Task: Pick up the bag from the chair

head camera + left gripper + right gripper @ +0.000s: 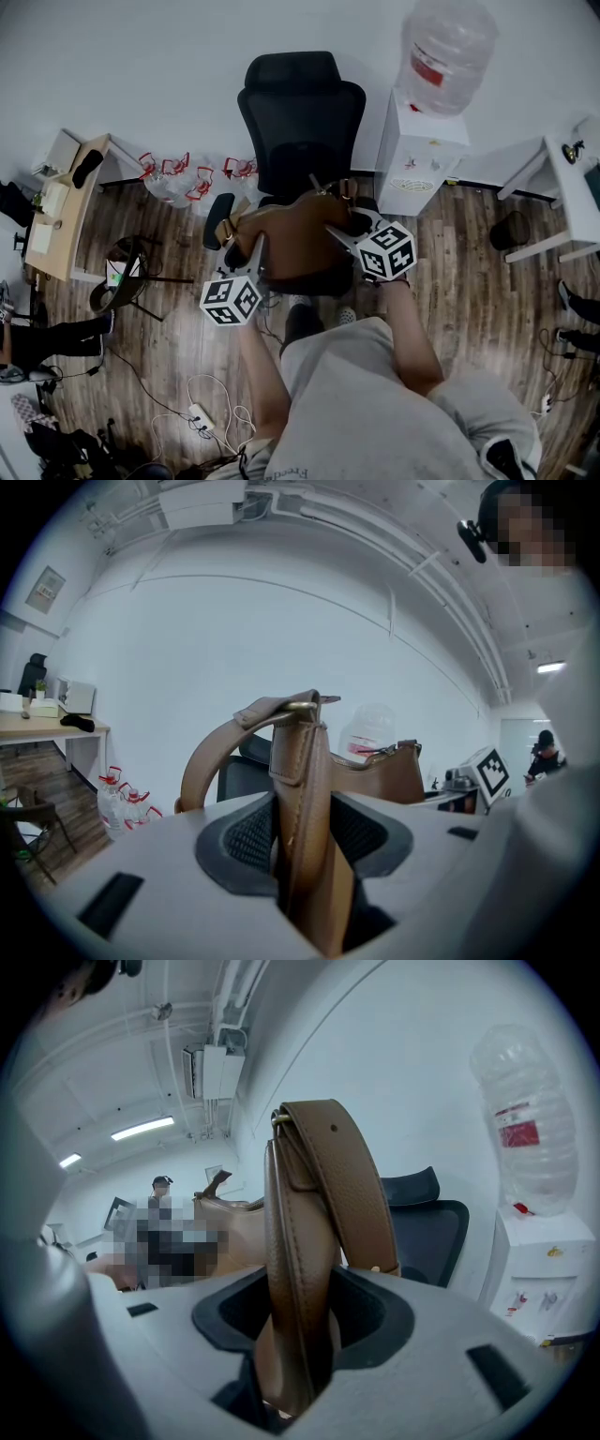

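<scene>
Bag (291, 234), brown leather: over seat of black office chair (302, 103), slung btwn both tongs; contact w/ seat can't be told. Strap (302, 789): L tongs (255, 255) pinch it nr one end, R tongs (343, 234) nr the other. Beside chair: water dispenser (419, 155) w/ bottle (448, 49). Wood floor (469, 272).

Cool, even indoor light fills all three of my views, with ceiling strip lights (142, 1129) glowing in the right gripper view. Both gripper views bow into black corners; shadows on the floor (469, 281) are faint, the distance perhaps slightly soft.
</scene>
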{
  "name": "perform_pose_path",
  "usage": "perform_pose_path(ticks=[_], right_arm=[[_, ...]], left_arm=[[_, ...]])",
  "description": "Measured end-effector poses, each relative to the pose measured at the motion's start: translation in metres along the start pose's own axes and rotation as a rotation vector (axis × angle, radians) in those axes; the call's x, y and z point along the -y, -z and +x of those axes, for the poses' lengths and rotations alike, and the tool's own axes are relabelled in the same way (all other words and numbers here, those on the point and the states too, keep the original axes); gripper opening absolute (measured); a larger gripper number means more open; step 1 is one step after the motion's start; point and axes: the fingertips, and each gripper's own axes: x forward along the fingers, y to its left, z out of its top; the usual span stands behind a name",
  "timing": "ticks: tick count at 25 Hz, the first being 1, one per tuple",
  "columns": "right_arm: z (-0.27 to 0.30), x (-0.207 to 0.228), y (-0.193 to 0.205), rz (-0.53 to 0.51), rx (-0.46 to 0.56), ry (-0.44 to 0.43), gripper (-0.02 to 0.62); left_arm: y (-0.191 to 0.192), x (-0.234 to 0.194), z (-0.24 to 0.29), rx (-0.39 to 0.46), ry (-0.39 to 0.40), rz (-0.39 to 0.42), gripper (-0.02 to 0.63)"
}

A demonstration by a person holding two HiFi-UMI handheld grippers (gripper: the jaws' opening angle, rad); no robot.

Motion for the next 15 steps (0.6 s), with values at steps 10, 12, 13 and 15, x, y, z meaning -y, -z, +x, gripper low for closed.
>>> perform_pose_path(ticks=[10, 12, 13, 15], right_arm=[[-0.0046, -0.0028, 0.0046, -0.012, -0.007, 0.020, 0.189], [-0.0059, -0.0038, 0.0034, -0.017, -0.004, 0.024, 0.187], [-0.0064, -0.0042, 0.0031, -0.019, -0.003, 0.026, 0.187], [-0.0064, -0.0045, 0.0033, -0.022, -0.003, 0.026, 0.187]], left_arm=[[0.0082, 0.0003, -0.0029, -0.002, 0.012, -0.023, 0.169], [0.0080, 0.0005, -0.0040, 0.003, 0.014, -0.029, 0.169], [0.0081, 0.0006, -0.0044, 0.005, 0.014, -0.031, 0.169], [0.0084, 0.0004, -0.0047, 0.007, 0.013, -0.032, 0.169]])
